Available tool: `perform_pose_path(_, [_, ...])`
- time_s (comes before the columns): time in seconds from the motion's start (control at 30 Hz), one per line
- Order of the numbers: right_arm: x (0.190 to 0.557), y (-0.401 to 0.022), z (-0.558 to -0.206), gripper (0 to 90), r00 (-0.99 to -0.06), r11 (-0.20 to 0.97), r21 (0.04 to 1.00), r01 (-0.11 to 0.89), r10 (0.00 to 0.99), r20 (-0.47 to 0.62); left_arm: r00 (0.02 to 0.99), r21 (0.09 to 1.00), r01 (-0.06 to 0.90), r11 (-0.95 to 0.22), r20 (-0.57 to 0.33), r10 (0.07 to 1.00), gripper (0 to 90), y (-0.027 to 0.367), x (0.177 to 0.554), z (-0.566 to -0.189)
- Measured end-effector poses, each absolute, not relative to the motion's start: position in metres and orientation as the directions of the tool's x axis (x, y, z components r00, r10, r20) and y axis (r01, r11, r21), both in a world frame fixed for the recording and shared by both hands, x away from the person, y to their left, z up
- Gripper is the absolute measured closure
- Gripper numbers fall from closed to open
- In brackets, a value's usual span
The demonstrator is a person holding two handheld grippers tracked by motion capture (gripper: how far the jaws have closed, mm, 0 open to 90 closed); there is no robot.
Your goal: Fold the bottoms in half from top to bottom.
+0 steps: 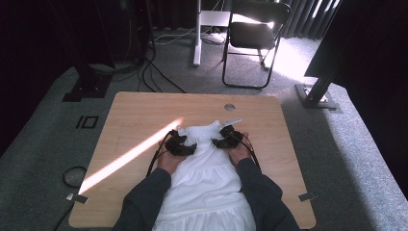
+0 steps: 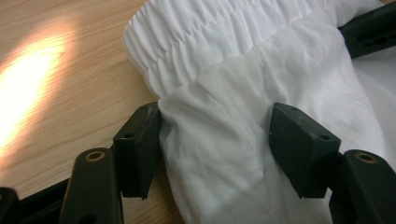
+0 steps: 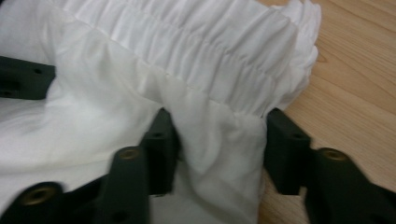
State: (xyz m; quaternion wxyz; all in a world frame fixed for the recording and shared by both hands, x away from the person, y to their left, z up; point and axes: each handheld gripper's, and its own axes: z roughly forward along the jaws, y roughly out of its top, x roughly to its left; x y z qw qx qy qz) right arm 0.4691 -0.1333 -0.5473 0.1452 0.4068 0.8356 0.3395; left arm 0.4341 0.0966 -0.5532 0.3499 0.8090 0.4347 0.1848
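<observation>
A white dress (image 1: 207, 178) lies flat on the wooden table (image 1: 139, 113), its gathered elastic top band (image 2: 210, 32) at the far end. My left gripper (image 1: 184, 143) rests at the band's left corner. In the left gripper view its jaws (image 2: 210, 112) stand apart with a loose bulge of white cloth between them. My right gripper (image 1: 225, 137) is at the band's right corner. Its jaws (image 3: 219, 116) straddle a soft fold just below the band (image 3: 196, 51), apart, touching the cloth at both sides. I see no firm pinch.
A thin white strap (image 1: 234, 121) sticks out beyond the dress top. A round cable hole (image 1: 229, 107) sits near the table's far edge. A streak of sunlight (image 1: 130, 156) crosses the left side. A folding chair (image 1: 255, 33) stands on the carpet beyond.
</observation>
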Motion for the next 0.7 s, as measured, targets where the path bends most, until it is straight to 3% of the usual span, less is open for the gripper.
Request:
perform_pose_path(0.13, [0.473, -0.137, -0.547, 76.7, -0.596, 0.372, 0.683, 0.629, 0.794, 0.117, 0.549, 0.73, 0.589, -0.348, -0.044, 0.835, 59.5, 0.099, 0.437, -0.551])
perform_pose_path(0.27, [0.476, -0.14, -0.547, 82.7, -0.585, 0.34, 0.673, 0.657, 0.793, 0.17, 0.557, 0.709, 0.639, -0.299, -0.158, 0.815, 79.5, 0.103, 0.448, -0.55])
perform_pose_path(0.5, [0.479, -0.139, -0.521, 83.0, -0.602, 0.361, 0.704, 0.611, 0.79, 0.117, 0.585, 0.745, 0.59, -0.312, -0.128, 0.801, 83.4, 0.112, 0.466, -0.509])
perform_pose_path(0.7, [0.493, -0.139, -0.451, 83.0, -0.601, 0.328, 0.789, 0.519, 0.796, 0.065, 0.593, 0.825, 0.472, -0.311, -0.036, 0.804, 83.4, 0.113, 0.483, -0.428])
